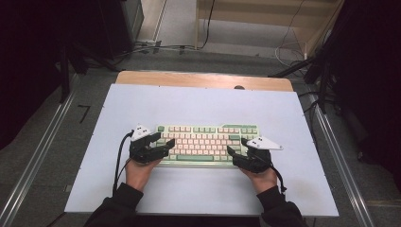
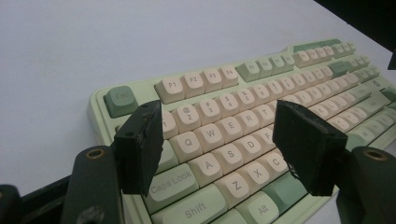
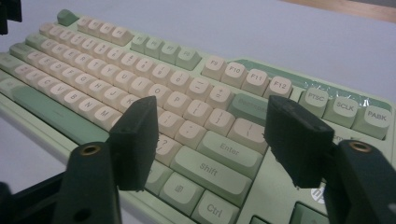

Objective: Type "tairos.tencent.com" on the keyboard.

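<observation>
I have the green-and-cream plastic keyboard [image 1: 208, 144] lying flat on the pale lilac surface [image 1: 198, 101], near its front edge. My left claw [image 1: 166, 142] hangs over the keyboard's left end, jaws spread with only keys showing between them. My right claw [image 1: 238, 146] sits over the right end, above the Shift and Enter keys [image 3: 229, 149], likewise released and holding nothing. I judge the next move is a two-ended pickup, so I'd lower both claws evenly, seat the pads on the case edges rather than keycaps, and close together to keep it level.
</observation>
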Available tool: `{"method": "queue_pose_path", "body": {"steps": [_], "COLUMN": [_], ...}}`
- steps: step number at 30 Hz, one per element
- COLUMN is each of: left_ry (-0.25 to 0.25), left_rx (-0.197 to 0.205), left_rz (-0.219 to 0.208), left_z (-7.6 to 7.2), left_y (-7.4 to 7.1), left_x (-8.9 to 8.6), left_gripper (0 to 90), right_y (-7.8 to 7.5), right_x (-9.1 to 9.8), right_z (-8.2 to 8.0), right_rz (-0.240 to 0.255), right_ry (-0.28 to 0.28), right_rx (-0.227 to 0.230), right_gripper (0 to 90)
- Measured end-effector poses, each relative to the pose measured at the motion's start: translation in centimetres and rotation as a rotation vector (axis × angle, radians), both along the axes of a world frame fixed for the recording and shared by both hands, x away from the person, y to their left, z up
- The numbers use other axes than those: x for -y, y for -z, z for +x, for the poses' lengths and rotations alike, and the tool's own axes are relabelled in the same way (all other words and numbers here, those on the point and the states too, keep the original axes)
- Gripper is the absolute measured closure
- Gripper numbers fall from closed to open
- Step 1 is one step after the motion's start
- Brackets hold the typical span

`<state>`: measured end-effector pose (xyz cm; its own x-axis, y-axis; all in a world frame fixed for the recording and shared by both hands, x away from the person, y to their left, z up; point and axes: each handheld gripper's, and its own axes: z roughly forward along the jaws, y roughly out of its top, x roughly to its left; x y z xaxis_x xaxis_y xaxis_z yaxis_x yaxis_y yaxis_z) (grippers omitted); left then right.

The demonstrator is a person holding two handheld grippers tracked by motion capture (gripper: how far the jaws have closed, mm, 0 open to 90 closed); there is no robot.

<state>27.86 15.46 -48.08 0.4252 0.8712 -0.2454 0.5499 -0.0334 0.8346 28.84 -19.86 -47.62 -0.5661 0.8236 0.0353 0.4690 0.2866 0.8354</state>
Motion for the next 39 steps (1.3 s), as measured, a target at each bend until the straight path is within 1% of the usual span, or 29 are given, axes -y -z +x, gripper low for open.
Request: {"method": "queue_pose_path", "body": {"steps": [2, 6, 9, 11, 17, 24, 32, 35, 39], "left_ry": [-0.002, -0.007, -0.009, -0.011, -0.018, -0.035, -0.045, -0.047, -0.043], "left_rx": [-0.001, -0.002, -0.002, -0.004, -0.004, -0.001, 0.001, 0.001, 0.001], "left_rz": [0.002, 0.002, 0.003, 0.007, 0.004, -0.001, 0.001, -0.001, -0.001], "left_z": [-0.1, -0.2, -0.3, -0.4, -0.7, -1.2, -1.4, -1.4, -1.4], "left_y": [0.0, 0.0, 0.1, 0.1, 0.1, 0.1, 0.1, 0.1, 0.1], "left_x": [0.0, -0.1, -0.1, -0.3, -0.7, -1.2, -1.6, -1.6, -1.5], "left_gripper": [33.9, 33.9, 33.9, 33.9, 34.1, 34.0, 34.0, 34.0, 34.0], "right_y": [0.0, -0.1, 0.0, 0.1, 0.4, 0.8, 0.9, 1.0, 1.0], "right_x": [-0.2, -0.8, -1.5, -2.2, -4.5, -6.6, -7.8, -8.1, -8.3], "right_z": [0.1, 0.4, 0.9, 1.3, 2.3, 3.2, 3.8, 4.0, 4.1], "right_rz": [0.002, 0.011, 0.019, 0.019, 0.019, 0.007, -0.02, -0.043, -0.047], "right_ry": [0.003, -0.01, -0.036, -0.049, -0.088, -0.107, -0.111, -0.107, -0.101], "right_rx": [0.0, -0.004, -0.012, -0.029, -0.052, -0.095, -0.124, -0.136, -0.142], "right_gripper": [45.5, 66.5, 81.5, 87.5, 87.8, 87.8, 87.8, 87.8, 87.8]}}
